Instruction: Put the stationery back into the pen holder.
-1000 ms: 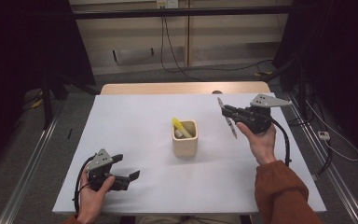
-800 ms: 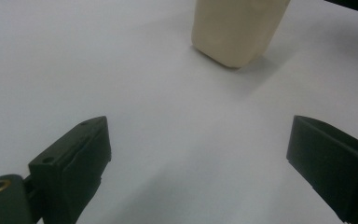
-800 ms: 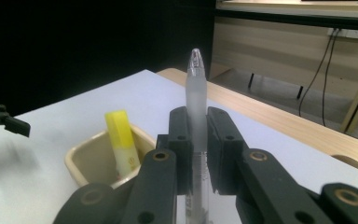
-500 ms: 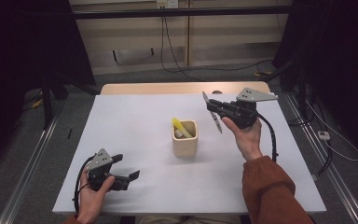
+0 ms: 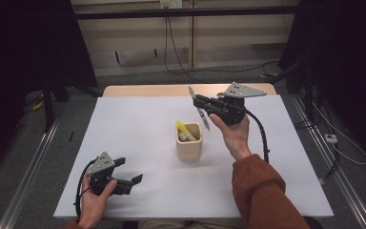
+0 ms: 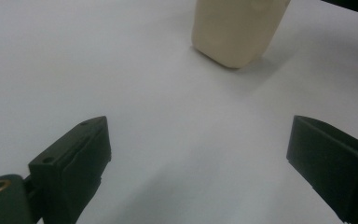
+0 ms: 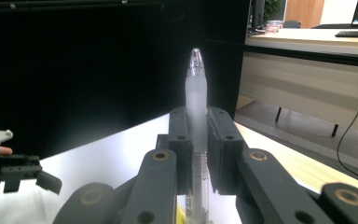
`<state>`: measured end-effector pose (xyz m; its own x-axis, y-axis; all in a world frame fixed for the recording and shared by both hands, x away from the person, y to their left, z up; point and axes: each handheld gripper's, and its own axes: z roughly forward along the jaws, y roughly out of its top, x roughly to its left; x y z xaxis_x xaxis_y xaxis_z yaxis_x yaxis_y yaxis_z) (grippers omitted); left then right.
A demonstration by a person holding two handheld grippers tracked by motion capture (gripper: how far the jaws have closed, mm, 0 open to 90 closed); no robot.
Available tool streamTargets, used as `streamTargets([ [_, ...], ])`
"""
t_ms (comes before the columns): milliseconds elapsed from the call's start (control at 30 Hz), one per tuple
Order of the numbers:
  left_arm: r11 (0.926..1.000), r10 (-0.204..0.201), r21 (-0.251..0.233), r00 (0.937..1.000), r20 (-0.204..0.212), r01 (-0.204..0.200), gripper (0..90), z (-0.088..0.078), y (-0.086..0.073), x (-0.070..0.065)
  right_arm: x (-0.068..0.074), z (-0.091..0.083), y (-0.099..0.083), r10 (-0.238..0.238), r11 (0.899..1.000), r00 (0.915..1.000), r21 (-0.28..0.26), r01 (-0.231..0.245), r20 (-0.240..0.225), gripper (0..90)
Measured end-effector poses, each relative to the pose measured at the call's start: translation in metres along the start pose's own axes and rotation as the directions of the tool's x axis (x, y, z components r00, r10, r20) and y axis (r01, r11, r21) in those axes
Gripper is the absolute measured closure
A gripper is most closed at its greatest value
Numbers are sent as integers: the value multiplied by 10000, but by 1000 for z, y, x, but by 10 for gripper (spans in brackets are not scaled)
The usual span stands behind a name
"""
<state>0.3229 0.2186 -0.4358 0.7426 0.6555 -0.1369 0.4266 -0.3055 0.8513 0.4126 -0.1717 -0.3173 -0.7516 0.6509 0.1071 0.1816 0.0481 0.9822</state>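
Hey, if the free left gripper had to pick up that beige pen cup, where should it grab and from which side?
Grip the beige cup low across its two flat side walls, coming in level from the person's side where the left gripper already faces it with open jaws. The squarish, upright body suits a side squeeze; the yellow pen sticking out blocks the top.

Table (image 5: 138,129) mostly bare: wide free room L, R & front of the beige cup (image 5: 189,143), sole obstacle at centre. Yellow marker (image 5: 183,129) sticks up from cup, narrowing its mouth. Left gripper (image 5: 124,172) sits at near-left edge, well apart from cup.
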Motion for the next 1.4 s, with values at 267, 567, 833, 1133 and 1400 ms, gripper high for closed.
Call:
streamTargets([
  [267,10000,14,-3,10000,7,-14,63,0,0,0,12,10,-6,-8,9998,9999,-219,4,-169,814],
  [567,10000,33,-43,10000,-17,-33,63,0,0,0,16,21,-21,79,9999,9995,-102,-82,-314,814],
  [833,10000,17,-94,10000,-2,-17,63,0,0,0,13,27,-31,141,9999,9996,-97,-143,-233,813],
  [1133,10000,36,-42,10000,-31,-36,63,0,0,0,7,25,-44,391,9992,9992,14,-391,18,810],
  [1400,10000,38,-36,10000,-26,-38,63,0,0,0,4,24,-47,440,9978,9987,478,-452,254,529],
])
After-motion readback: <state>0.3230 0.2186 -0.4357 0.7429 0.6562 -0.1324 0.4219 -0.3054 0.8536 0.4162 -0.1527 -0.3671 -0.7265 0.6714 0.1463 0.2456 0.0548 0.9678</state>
